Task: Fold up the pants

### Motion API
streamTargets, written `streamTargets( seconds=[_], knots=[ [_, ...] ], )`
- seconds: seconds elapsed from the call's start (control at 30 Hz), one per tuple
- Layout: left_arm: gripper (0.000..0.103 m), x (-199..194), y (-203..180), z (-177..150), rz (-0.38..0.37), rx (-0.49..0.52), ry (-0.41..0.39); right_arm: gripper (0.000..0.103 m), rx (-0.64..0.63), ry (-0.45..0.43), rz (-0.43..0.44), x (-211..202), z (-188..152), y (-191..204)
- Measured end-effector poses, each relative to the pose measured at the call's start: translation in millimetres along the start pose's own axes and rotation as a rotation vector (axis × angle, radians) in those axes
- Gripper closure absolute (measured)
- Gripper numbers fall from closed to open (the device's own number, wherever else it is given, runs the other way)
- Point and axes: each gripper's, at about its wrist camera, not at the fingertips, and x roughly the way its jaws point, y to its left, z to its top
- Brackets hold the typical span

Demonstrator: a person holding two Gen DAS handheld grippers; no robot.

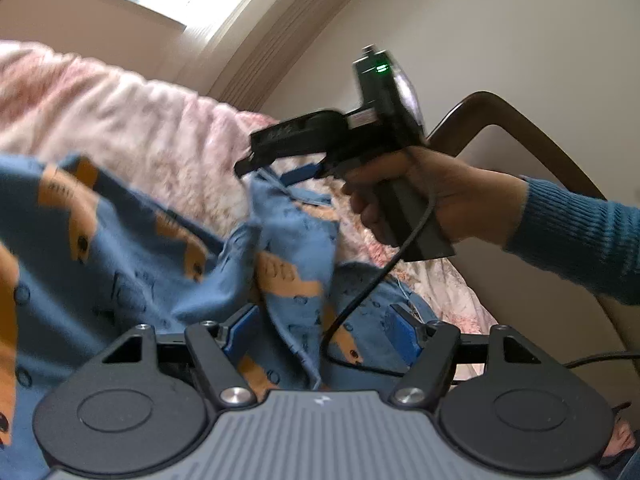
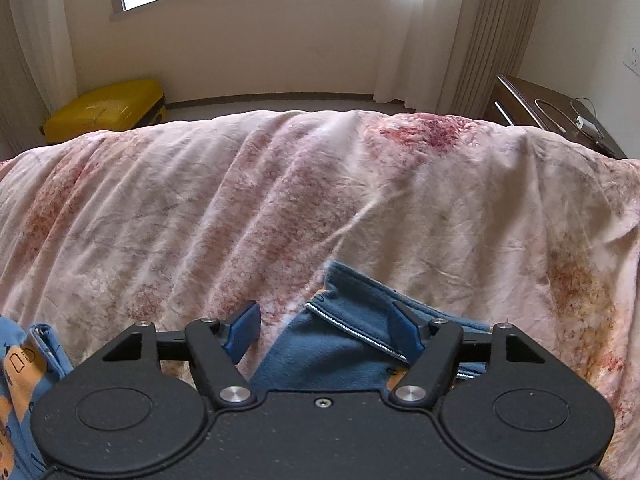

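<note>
On the bed's rumpled pink floral cover (image 2: 280, 200) lie crumpled blue cotton pants with orange prints (image 1: 132, 280). Left tongs (image 1: 324, 334) and right tongs (image 2: 326, 332) both gape around folds, pads not pressing.

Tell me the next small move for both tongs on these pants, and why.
Probably close both tongs. The left tongs straddle a raised fold of the blue cotton pants with orange print, and the right tongs straddle their zipped edge, pads not yet pressing.
</note>
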Motion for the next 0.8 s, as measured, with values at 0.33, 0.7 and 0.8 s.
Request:
streamTargets(
  seconds=[0.33,0.7,0.8],
  knots=[
    [0.058,23,14,-10,-0.005,-0.069,0.12,0.052,0.025,0.01,-0.043,19,1,-4],
    [0.058,11,-3,-5,0.021,0.016,0.088,0.091,0.159,-0.253,0.003,-84,-31,-51],
    [0.075,7,-23,-8,0.039,0.157,0.061,0.091,0.204,-0.309,0.003,-124,-57,-73]
  ],
)
